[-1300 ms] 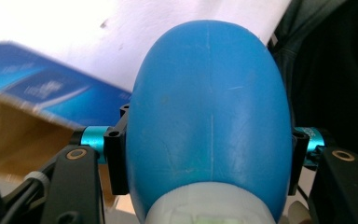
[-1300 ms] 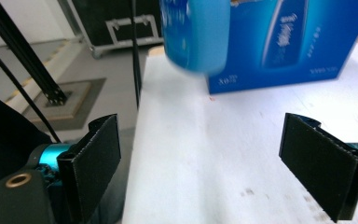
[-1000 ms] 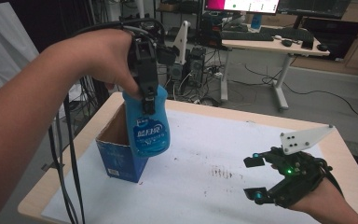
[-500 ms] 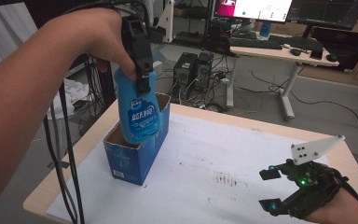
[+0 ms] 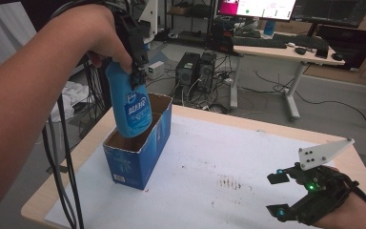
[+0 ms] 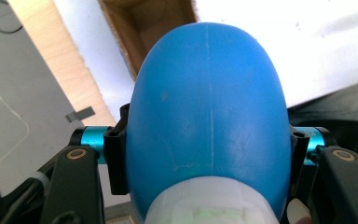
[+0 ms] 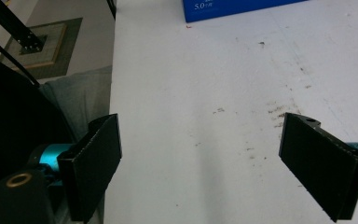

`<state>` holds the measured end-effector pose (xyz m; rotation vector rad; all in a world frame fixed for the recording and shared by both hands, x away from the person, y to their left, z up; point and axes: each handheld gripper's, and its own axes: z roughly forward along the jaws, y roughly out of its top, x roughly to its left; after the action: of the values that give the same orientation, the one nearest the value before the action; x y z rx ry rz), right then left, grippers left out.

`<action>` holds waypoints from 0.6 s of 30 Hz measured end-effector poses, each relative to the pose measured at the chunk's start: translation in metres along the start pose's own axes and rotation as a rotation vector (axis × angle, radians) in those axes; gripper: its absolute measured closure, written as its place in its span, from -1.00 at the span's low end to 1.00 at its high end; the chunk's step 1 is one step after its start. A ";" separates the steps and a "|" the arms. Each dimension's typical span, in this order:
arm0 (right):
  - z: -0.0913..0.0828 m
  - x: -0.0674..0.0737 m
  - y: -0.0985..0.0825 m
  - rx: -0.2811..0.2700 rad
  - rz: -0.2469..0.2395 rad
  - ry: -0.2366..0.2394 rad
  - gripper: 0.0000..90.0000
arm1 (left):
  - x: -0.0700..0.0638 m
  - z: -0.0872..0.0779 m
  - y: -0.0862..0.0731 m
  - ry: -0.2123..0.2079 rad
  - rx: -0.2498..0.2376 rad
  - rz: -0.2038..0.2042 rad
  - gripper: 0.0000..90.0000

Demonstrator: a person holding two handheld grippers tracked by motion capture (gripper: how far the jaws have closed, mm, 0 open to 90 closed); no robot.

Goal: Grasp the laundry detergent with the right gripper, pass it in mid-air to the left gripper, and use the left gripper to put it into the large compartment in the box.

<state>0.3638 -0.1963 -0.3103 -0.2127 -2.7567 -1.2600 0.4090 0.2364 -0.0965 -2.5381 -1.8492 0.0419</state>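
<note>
Blue plastic bottle (image 5: 132,112), judged rigid, smooth and light, is clamped near its neck by the left gripper (image 5: 134,71) above the open carton (image 5: 143,157); right gripper (image 5: 293,195) is held wide open, empty.

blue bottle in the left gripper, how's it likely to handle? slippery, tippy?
The blue bottle looks smooth and rounded, so probably slippery; the left gripper pinches its curved upper body. It seems rigid, showing no dent at the jaws. Tall and narrow, it may tip inside the open box.
</note>
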 end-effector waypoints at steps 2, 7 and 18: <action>-0.001 0.001 -0.001 0.001 0.003 -0.005 -0.73 | 0.001 0.003 0.002 0.007 0.003 -0.020 -0.15; -0.001 0.001 -0.003 -0.008 0.006 -0.010 -0.73 | 0.005 0.015 0.007 0.026 0.020 -0.038 -0.15; -0.002 0.002 -0.007 -0.007 0.018 -0.018 -0.73 | 0.014 0.051 0.016 0.008 0.049 -0.013 -0.15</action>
<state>0.3609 -0.2020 -0.3142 -0.2500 -2.7597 -1.2703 0.4273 0.2446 -0.1479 -2.4904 -1.8377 0.0768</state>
